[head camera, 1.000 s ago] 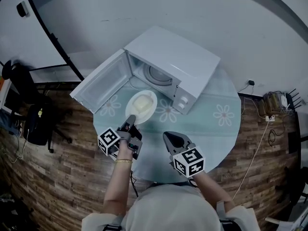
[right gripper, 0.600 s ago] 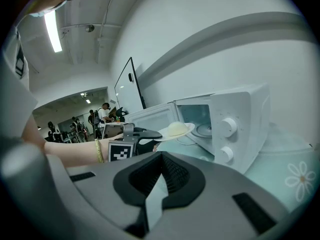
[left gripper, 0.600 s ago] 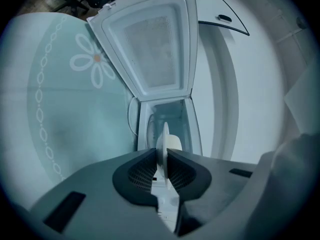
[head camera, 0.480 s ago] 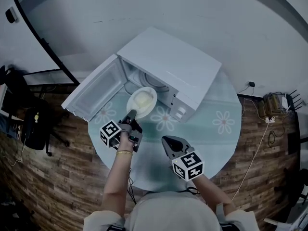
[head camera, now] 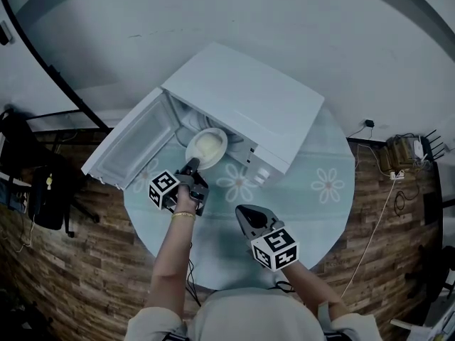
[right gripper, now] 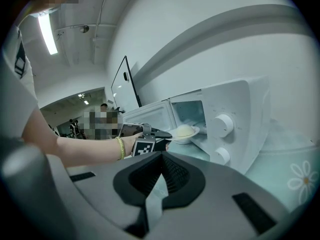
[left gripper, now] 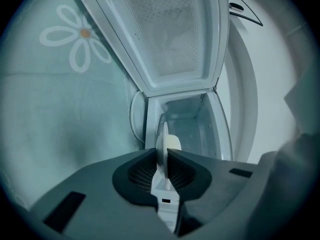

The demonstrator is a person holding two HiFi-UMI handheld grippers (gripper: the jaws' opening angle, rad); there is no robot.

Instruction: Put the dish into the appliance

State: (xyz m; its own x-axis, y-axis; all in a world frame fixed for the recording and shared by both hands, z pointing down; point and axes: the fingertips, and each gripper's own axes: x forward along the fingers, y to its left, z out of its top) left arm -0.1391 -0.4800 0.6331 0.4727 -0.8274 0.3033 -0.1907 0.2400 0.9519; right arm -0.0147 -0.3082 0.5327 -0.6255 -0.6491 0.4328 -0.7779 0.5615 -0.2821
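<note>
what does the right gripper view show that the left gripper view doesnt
Only the right gripper view: the two control knobs, the person's forearm with a bracelet, and the left gripper from the side, holding the dish at the cavity's mouth. Only the left gripper view: the mesh window on the inside of the open door, and the dish's rim clamped edge-on between its jaws. Both: the microwave, its open door, the dish with pale food, and the flowered tablecloth.

Your views look dim and bluish, bent hard at the edges, corners black; a ceiling strip light (right gripper: 48, 34) glares on your far left.
</note>
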